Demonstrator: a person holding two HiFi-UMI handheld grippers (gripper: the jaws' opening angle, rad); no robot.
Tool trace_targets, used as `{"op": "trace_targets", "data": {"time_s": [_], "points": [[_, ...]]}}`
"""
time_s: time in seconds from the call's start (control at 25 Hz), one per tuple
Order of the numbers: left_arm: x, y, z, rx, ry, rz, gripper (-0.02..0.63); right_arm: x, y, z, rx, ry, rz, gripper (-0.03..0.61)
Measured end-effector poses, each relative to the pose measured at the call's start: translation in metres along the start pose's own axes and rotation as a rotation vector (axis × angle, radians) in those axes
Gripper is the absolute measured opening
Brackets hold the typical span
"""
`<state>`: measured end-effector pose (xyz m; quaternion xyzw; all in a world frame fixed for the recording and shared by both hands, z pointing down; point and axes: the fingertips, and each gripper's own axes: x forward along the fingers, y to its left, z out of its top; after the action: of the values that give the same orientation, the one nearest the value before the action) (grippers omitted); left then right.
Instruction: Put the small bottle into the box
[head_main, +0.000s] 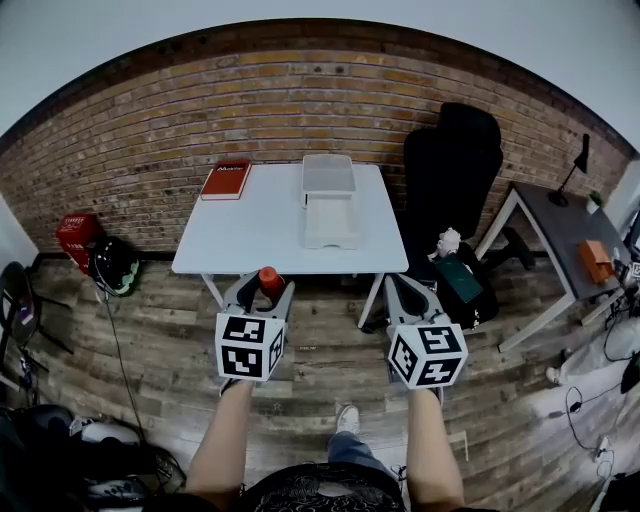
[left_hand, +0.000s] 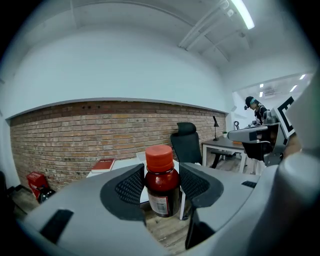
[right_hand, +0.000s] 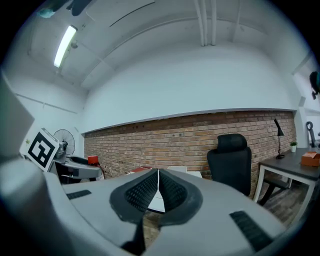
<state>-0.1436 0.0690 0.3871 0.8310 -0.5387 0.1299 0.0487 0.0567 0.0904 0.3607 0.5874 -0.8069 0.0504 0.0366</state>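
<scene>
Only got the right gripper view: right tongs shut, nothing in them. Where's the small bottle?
Observer: In the left tongs. The small dark-red bottle with an orange cap stands upright between their pads.
Operator: And the box?
Observer: The whitish plastic box sits mid-table toward the far edge of the white table.
Operator: Bottle over the table?
Observer: No. In the head view it shows just short of the table's near edge, over the wooden floor.
</scene>
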Motion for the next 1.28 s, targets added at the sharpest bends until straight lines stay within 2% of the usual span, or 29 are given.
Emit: {"op": "trace_targets", "data": {"time_s": [0.68, 1.04, 1.28], "points": [[0.126, 0.001, 0.025, -0.017, 0.062, 0.067, 0.232, 0.113, -0.089, 0.002, -0.005, 0.05, 0.085, 0.021], [0.155, 0.001, 0.04, -0.007, 0.077, 0.118, 0.232, 0.143, -0.113, 0.009, -0.009, 0.051, 0.148, 0.021], [0.174, -0.009, 0.048, 0.011, 0.077, 0.115, 0.232, 0.152, -0.125, 0.012, -0.011, 0.047, 0.162, 0.021]]}}
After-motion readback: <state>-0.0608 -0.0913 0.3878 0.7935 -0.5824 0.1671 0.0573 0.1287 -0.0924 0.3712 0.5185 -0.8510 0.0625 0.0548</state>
